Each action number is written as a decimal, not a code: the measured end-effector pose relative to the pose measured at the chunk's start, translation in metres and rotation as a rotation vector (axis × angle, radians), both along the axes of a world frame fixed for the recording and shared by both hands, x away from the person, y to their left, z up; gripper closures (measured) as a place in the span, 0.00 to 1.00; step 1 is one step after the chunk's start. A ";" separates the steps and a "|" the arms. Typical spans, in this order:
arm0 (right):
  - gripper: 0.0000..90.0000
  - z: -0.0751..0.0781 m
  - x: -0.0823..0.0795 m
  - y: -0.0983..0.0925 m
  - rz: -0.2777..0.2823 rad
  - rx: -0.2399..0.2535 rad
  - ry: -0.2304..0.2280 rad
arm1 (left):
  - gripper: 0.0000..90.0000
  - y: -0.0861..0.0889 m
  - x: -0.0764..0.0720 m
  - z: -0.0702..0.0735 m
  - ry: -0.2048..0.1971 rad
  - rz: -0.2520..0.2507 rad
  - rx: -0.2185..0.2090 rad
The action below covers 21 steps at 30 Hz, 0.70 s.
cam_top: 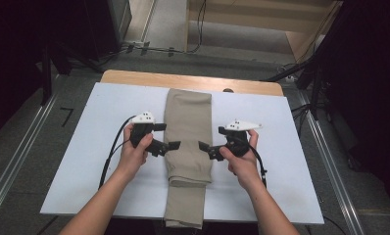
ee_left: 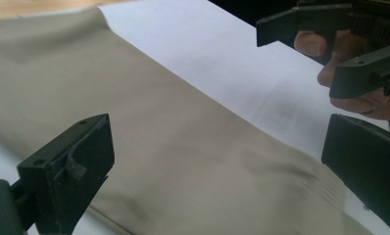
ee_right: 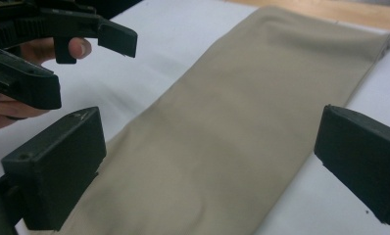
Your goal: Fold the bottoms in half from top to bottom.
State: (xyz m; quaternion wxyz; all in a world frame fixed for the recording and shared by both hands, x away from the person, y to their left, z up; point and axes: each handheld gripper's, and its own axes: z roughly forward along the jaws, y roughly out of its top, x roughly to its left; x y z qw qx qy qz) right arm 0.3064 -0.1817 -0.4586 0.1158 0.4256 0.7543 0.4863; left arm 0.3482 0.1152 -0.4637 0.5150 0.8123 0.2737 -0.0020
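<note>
Beige trousers (cam_top: 187, 147) lie lengthwise down the middle of the white board (cam_top: 105, 117) on the wooden table (cam_top: 134, 77), already folded into a long narrow strip. A further fold shows near the person's end — a doubled layer with a ribbed, waistband-like edge sits over a narrower part that runs on past the board's near edge. So the lengthwise fold looks done, and what seems left is folding it across into a shorter packet.

The left gripper (cam_top: 167, 144) sits at the strip's left edge and the right gripper (cam_top: 207, 147) at its right edge, level with each other just above the doubled end. Both stand wide open with nothing gripped. In the left gripper view the cloth (ee_left: 183, 156) lies below the spread jaws, pads clear of it, and the right gripper view shows the same over the trousers (ee_right: 222, 137). My read: they are lined up for a pinch on each edge, not yet taken.

Hard to tell — whether the jaw tips touch the fabric in the high view. The near end of the trousers is cut off at the bottom of that view. How many layers are stacked, and which end is waist or hem, is unclear. A small dark thing (cam_top: 228, 90) at the far board edge is too small to identify.
</note>
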 end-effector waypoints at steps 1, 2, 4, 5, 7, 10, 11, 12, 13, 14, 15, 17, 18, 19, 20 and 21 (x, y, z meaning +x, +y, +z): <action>0.00 -0.003 -0.009 0.000 0.012 0.001 0.001 | 0.00 0.000 -0.007 -0.003 0.002 -0.004 0.001; 0.00 -0.006 -0.016 0.000 0.019 0.000 0.005 | 0.00 0.001 -0.013 -0.005 0.006 -0.014 -0.002; 0.00 -0.013 -0.029 0.000 0.016 -0.014 0.007 | 0.00 0.002 -0.025 -0.010 0.004 -0.031 0.001; 0.00 -0.015 -0.034 0.000 0.021 -0.019 0.006 | 0.00 0.003 -0.035 -0.013 0.007 -0.046 0.000; 0.00 -0.021 -0.047 0.000 0.028 -0.011 0.018 | 0.00 0.005 -0.050 -0.018 0.010 -0.069 -0.007; 0.00 -0.029 -0.064 0.004 0.066 -0.028 0.035 | 0.00 0.009 -0.066 -0.026 0.034 -0.077 0.004; 0.00 -0.030 -0.070 0.005 0.073 -0.041 0.037 | 0.02 0.007 -0.069 -0.028 0.036 -0.070 0.028; 0.00 -0.031 -0.073 0.006 0.076 -0.046 0.036 | 0.04 0.007 -0.073 -0.028 0.026 -0.062 0.044; 0.00 -0.033 -0.078 0.007 0.085 -0.044 0.039 | 0.06 0.007 -0.076 -0.028 0.022 -0.051 0.041; 0.00 -0.035 -0.082 0.008 0.089 -0.043 0.038 | 0.10 0.007 -0.078 -0.029 0.022 -0.044 0.039; 0.00 -0.036 -0.084 0.008 0.090 -0.048 0.038 | 0.13 0.006 -0.080 -0.029 0.023 -0.039 0.044; 0.00 -0.038 -0.089 0.010 0.091 -0.065 0.042 | 0.16 0.003 -0.085 -0.034 0.010 -0.012 0.105; 0.00 -0.039 -0.092 0.010 0.091 -0.083 0.041 | 0.19 0.002 -0.086 -0.036 0.004 0.001 0.124; 0.00 -0.040 -0.093 0.011 0.086 -0.085 0.040 | 0.22 0.002 -0.087 -0.039 0.007 0.016 0.143; 0.00 -0.041 -0.095 0.011 0.082 -0.091 0.040 | 0.24 0.002 -0.087 -0.042 0.017 0.038 0.156; 0.02 -0.043 -0.095 0.012 0.080 -0.100 0.041 | 0.27 0.003 -0.087 -0.043 0.024 0.049 0.161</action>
